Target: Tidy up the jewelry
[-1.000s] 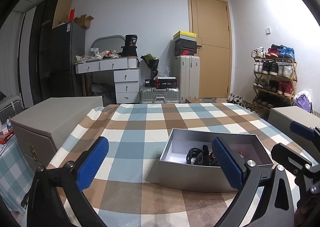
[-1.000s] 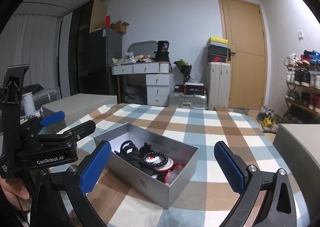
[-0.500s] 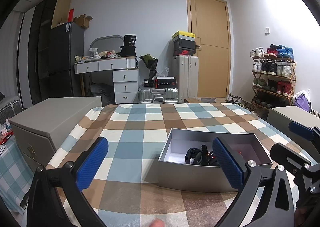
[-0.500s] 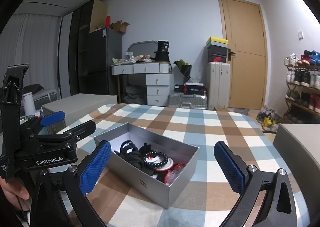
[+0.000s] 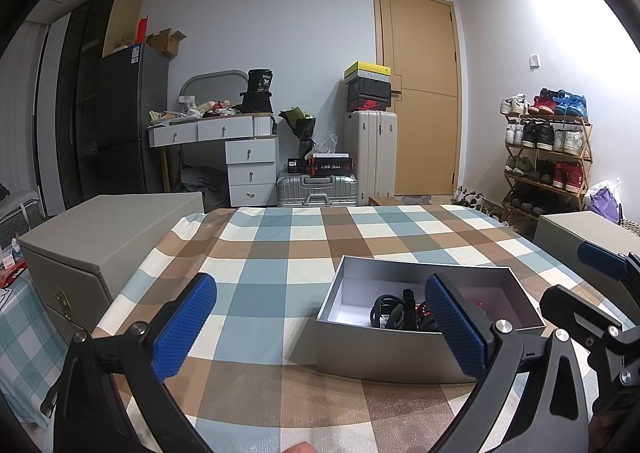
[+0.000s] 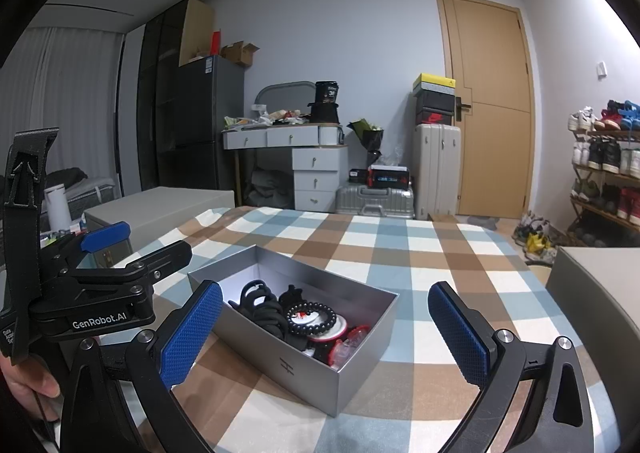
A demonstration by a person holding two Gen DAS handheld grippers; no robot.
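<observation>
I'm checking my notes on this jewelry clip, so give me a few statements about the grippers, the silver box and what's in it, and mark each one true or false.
1. The silver box is open, with no lid on it. True.
2. The right gripper is shut on a bracelet. False: its jaws are wide apart and hold nothing.
3. A black beaded bracelet lies inside the box. True.
4. The box stands on a bare wooden tabletop. False: it stands on a checked cloth of blue, brown and white.
5. The left gripper is open and empty. True.
6. The left gripper reaches into the box. False: it hovers short of it, beside the right gripper.
</observation>
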